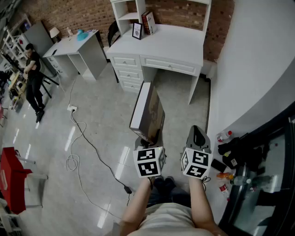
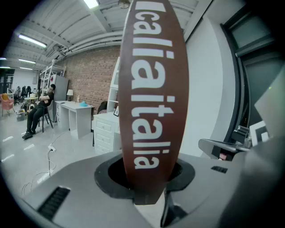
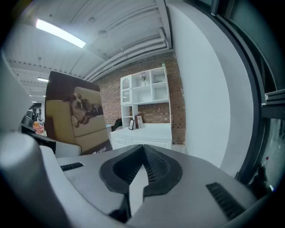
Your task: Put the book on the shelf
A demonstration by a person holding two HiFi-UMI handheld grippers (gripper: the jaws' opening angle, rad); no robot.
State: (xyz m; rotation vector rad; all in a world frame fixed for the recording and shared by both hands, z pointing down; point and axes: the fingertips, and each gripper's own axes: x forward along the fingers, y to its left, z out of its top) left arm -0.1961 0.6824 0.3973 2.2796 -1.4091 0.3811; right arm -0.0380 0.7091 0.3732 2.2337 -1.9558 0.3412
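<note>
The left claw [image 1: 148, 138] is clamped on the book [image 1: 147, 113], its jaws spread wide around the bottom edge, so the brown spine stands upright between them in the left gripper view. Gripped low and carried on end, the book probably keeps the posture it needs to slide in among other upright volumes without being turned again. In the head view it rises toward 12 o'clock from the claw, cover facing 3 o'clock, well above the floor and well short of the furniture.

The right claw [image 1: 198, 137], at 3 o'clock of the left, has its jaws together with nothing between them. It looks like a spare held ready to steady the book or guide it in.

The white surface [image 1: 170, 44] lies at 12 o'clock, and the shelf [image 1: 126, 14] rises from its far edge. A few books [image 1: 147, 22] lean in one bay with a small picture frame [image 1: 137, 30] just beside them. That bay seems the natural target; the walk up to it is not yet done.
</note>
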